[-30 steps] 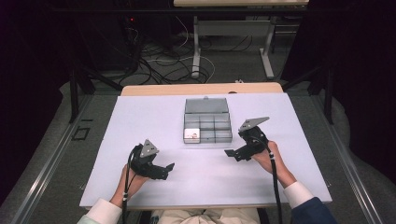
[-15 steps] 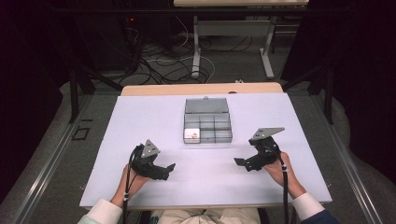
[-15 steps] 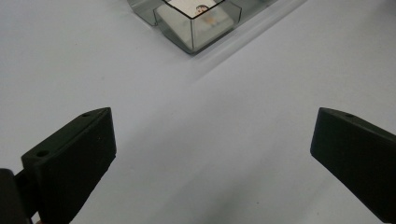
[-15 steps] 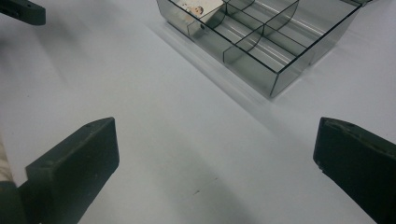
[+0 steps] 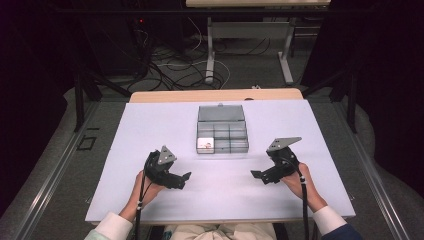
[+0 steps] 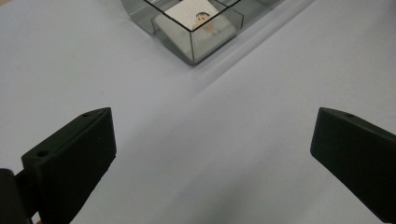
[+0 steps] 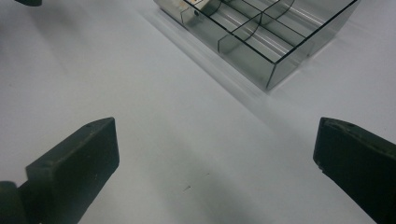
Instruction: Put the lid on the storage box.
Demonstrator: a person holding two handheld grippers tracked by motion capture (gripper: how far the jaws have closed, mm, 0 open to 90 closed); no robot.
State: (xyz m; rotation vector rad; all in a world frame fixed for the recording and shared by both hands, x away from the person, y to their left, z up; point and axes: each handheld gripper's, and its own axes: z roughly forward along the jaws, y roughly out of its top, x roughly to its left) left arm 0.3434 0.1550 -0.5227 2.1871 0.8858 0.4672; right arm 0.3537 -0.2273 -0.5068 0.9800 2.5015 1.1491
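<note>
Both claws gape empty near the table's near edge; the clear divided box [image 5: 222,135] sits between and beyond them, left claw [image 5: 186,176] slightly nearer than right claw [image 5: 256,174].

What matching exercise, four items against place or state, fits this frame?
Items:
1. left gripper
2. right gripper
3. box
4. card

Descriptions:
A. lies in the box's near-left compartment
B. clear, lid open, at the table's middle
C. open, empty, held near the table's front, on the side of the box's empty compartments
D. open, empty, held near the table's front, on the card's side of the box

Pairs: 1-D, 2-C, 3-B, 4-A
</note>
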